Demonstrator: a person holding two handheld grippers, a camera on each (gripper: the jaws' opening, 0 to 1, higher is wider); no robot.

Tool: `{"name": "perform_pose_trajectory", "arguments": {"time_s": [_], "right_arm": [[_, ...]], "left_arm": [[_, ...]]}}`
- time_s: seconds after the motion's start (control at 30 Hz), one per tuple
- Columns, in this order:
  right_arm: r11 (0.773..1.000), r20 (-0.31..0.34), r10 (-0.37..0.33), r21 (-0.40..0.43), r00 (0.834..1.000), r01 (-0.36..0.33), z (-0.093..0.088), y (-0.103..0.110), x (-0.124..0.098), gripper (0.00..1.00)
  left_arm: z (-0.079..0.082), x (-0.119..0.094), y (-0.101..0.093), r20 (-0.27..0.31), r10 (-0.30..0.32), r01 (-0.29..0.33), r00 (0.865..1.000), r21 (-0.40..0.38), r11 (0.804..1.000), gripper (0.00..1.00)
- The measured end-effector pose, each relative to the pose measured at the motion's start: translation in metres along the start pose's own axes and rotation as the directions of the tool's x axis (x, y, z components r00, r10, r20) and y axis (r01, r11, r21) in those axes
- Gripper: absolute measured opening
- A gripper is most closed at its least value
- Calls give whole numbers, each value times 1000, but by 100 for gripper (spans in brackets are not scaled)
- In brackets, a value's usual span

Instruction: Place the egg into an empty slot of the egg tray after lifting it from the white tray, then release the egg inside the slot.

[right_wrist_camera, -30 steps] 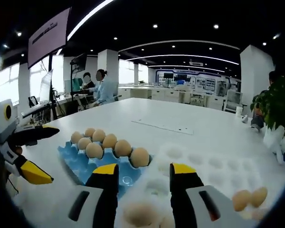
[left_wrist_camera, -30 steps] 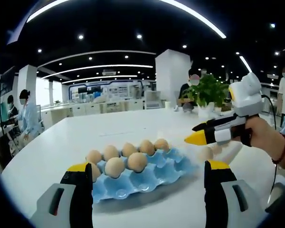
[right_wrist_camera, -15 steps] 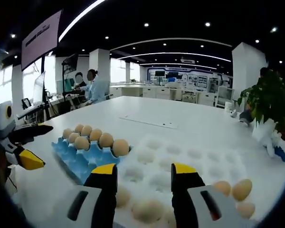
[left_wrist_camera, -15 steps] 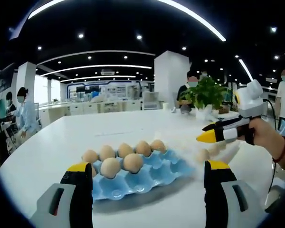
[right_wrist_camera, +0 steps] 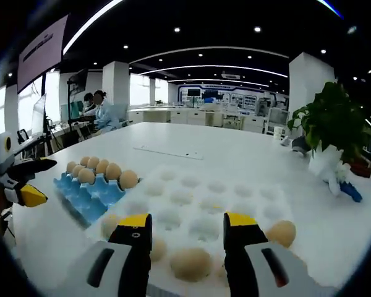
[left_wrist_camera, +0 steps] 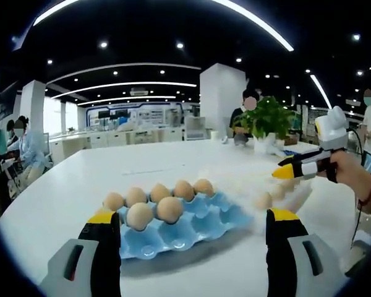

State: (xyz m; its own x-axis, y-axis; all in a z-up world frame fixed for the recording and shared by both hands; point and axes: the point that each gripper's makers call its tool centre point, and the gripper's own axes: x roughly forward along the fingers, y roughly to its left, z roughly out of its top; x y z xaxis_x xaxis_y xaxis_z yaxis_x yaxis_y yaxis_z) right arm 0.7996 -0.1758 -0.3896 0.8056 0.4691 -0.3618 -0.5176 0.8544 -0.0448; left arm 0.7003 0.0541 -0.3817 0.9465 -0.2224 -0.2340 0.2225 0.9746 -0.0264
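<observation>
The blue egg tray (left_wrist_camera: 226,213) lies on the white table with several brown eggs (left_wrist_camera: 170,209) in its far rows and empty slots in front. My left gripper (left_wrist_camera: 191,238) hovers open before it, nothing between its jaws. The white tray (right_wrist_camera: 235,185) lies beside the blue egg tray (right_wrist_camera: 80,199), with loose eggs near its front edge: one egg (right_wrist_camera: 190,263) just ahead of my right gripper (right_wrist_camera: 187,234), another egg (right_wrist_camera: 282,233) to the right. My right gripper is open and holds nothing. It appears as the right gripper (left_wrist_camera: 303,166) held in a hand.
A potted plant (right_wrist_camera: 331,124) stands on the table at the far right of the white tray. The left gripper (right_wrist_camera: 18,185) sits beyond the blue tray at the left. People stand at desks in the background. The white table (left_wrist_camera: 80,179) stretches far back.
My right gripper has swung away from the blue egg tray and now faces the white tray, with more of its eggs in sight. The left gripper has hardly moved.
</observation>
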Motion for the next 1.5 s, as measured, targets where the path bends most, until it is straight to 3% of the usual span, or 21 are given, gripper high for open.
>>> {"name": "perform_pose_trajectory", "arguments": {"time_s": [0.33, 0.77, 0.83, 1.0, 1.07, 1.2, 1.27, 1.3, 1.5], "right_arm": [[997, -27, -76, 32, 997, 77, -11, -33, 0, 48], [986, -65, -100, 126, 993, 108, -29, -57, 11, 46], [989, -79, -102, 98, 992, 110, -31, -61, 13, 42], [991, -70, -92, 95, 993, 98, -31, -62, 17, 39], [985, -90, -91, 141, 992, 103, -35, -64, 20, 37], [986, -92, -109, 116, 990, 119, -35, -67, 22, 34], [990, -109, -124, 60, 986, 131, -38, -67, 20, 33], [987, -99, -122, 89, 988, 131, -35, -68, 23, 32], [989, -78, -123, 79, 989, 129, -34, -69, 23, 29]], "left_arm": [[3, -6, -20, -4, -5, 5, 1000, 20, 1000, 100], [2, -6, -17, -6, -7, 7, 1000, 28, 1000, 100], [3, -8, -18, -2, -6, 6, 1000, 37, 999, 100], [4, -14, -24, 10, -1, 0, 1000, 62, 998, 100], [4, -16, -25, 6, 0, 0, 1000, 71, 997, 100], [4, -16, -30, 3, -6, 6, 1000, 82, 997, 100], [2, -16, -30, 0, 2, -2, 1000, 77, 997, 100], [1, -17, -30, -3, 0, 0, 1000, 77, 997, 100], [-1, -13, -25, -16, 3, -2, 1000, 69, 998, 100]]}}
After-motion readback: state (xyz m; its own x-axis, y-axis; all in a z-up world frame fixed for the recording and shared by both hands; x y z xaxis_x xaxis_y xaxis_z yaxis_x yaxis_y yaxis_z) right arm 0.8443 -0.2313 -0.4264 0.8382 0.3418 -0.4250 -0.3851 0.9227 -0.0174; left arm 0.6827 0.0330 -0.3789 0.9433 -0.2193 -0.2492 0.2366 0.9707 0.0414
